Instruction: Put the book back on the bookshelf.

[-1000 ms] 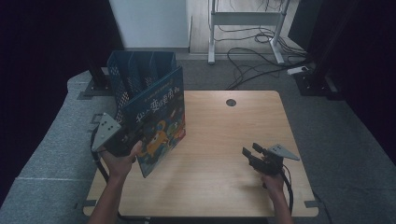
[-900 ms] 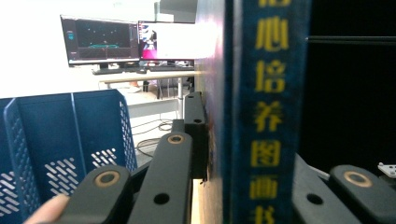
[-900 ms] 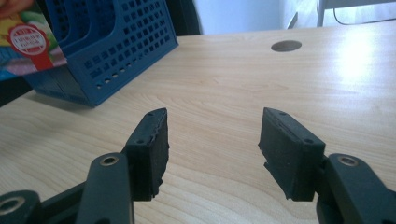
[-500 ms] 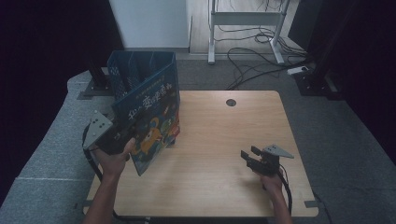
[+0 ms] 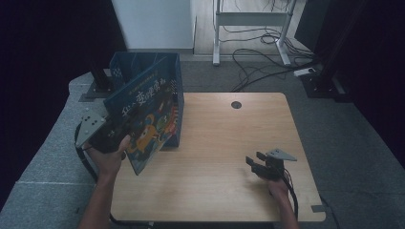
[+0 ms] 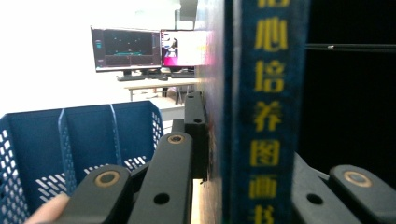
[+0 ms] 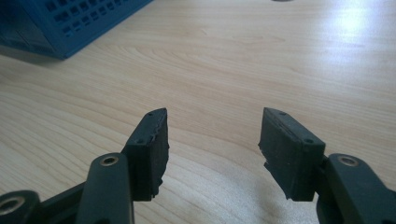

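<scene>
We held a blue picture book [image 5: 145, 126] tilted at the tabletop's [image 5: 224, 143] left edge, pinched in our left claw [image 5: 112, 136], against a blue file basket [image 5: 143, 67]. Our right claw [image 5: 255, 162] rested spread, empty, near the front-right corner.

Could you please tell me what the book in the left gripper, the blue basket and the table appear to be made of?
The book looks like printed card or paper with a slightly glossy cover, going by its thin stiff board and bright print. The blue basket seems moulded plastic: uniform colour, slotted walls. The table shows pale wood grain with a matte sheen, possibly laminate.
</scene>
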